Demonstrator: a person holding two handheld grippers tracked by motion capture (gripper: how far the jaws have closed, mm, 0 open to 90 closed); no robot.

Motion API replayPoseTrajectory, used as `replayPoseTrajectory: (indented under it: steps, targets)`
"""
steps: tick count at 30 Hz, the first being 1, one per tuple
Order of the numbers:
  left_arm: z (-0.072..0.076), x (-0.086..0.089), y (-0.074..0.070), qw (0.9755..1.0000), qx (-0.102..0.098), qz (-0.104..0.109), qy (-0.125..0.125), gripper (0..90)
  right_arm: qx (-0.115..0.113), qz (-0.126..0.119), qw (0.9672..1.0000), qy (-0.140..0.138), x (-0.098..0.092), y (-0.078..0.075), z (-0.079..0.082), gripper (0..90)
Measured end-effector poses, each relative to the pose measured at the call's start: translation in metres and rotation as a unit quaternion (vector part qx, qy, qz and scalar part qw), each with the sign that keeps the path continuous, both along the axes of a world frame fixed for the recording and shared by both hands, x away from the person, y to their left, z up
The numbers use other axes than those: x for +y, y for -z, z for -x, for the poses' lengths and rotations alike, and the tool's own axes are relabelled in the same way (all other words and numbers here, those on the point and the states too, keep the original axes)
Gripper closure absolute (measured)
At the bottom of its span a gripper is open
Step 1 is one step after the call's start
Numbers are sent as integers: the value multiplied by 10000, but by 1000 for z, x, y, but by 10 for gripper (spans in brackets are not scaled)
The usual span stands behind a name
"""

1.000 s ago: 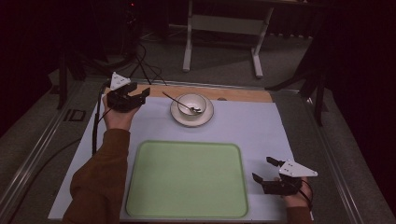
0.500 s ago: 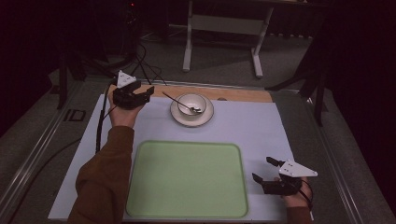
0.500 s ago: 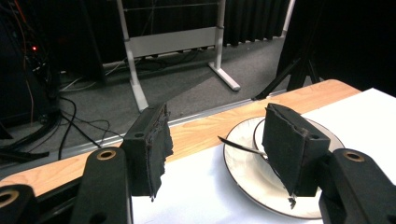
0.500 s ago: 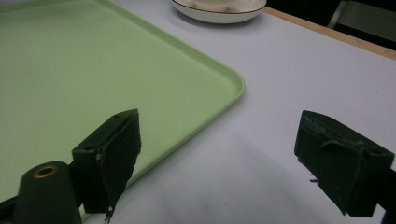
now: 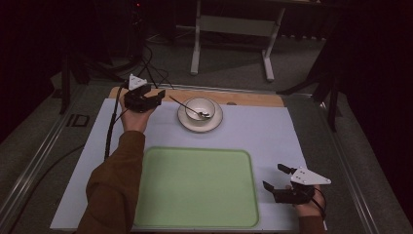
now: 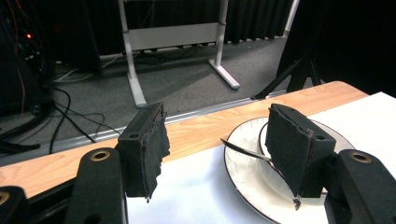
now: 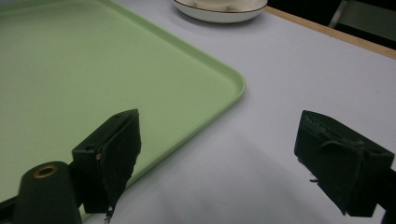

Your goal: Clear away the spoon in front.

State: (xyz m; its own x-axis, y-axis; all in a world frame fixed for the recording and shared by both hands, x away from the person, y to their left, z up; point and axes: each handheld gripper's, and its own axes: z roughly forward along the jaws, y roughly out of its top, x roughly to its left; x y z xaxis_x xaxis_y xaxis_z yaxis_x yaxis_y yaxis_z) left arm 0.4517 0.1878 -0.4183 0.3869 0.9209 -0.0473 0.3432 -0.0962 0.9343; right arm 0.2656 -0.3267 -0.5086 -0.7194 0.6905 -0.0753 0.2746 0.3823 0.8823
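One overhead camera, two riding low on the grippers

The high view looks forward and down over the whole counter (image 5: 272,131); both gripper views skim close above it, sharing the black-rimmed white saucer (image 6: 243,175).

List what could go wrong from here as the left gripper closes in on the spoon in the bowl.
1. The spoon leans loose in the bowl, handle out toward the open left gripper, whose jaws have just been opening; a nudge could flip it out.
2. The bowl sits on a plate near the table's far wooden edge; a push could slide both.
3. The right gripper waits open by the green tray, too far to steady anything.
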Motion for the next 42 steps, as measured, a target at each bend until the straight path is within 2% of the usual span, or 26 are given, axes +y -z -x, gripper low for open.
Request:
replayPoseTrajectory:
  steps: [6, 9, 15, 21, 26, 32, 37, 42]
  targets:
    - [-10, -8, 9, 9999, 113, -7, -1, 374, 2, 4, 10000, -5, 0, 0, 0, 144]
    - [-13, -11, 12, 9998, 156, 90, 67, 363, 1, 0, 10000, -5, 0, 0, 0, 144]
    - [-19, -16, 19, 9995, 253, 150, 94, 348, -2, 14, 10000, -11, 1, 0, 0, 144]
    - [-27, -20, 27, 9987, 403, 275, 127, 343, 9, 22, 10000, -6, 1, 0, -1, 144]
    - [-34, -22, 39, 9971, 581, 455, 160, 355, 1, 32, 10000, -20, 2, 0, -1, 144]
    - [-39, -32, 51, 9962, 700, 459, 220, 389, -10, 105, 9999, -39, 3, 0, -1, 144]
    - [-45, -35, 62, 9936, 825, 765, 117, 382, -13, 146, 9999, -59, 5, 0, -1, 144]
    - [-49, -41, 68, 9915, 813, 1000, 159, 407, -11, 143, 9999, -62, 5, 0, -1, 145]
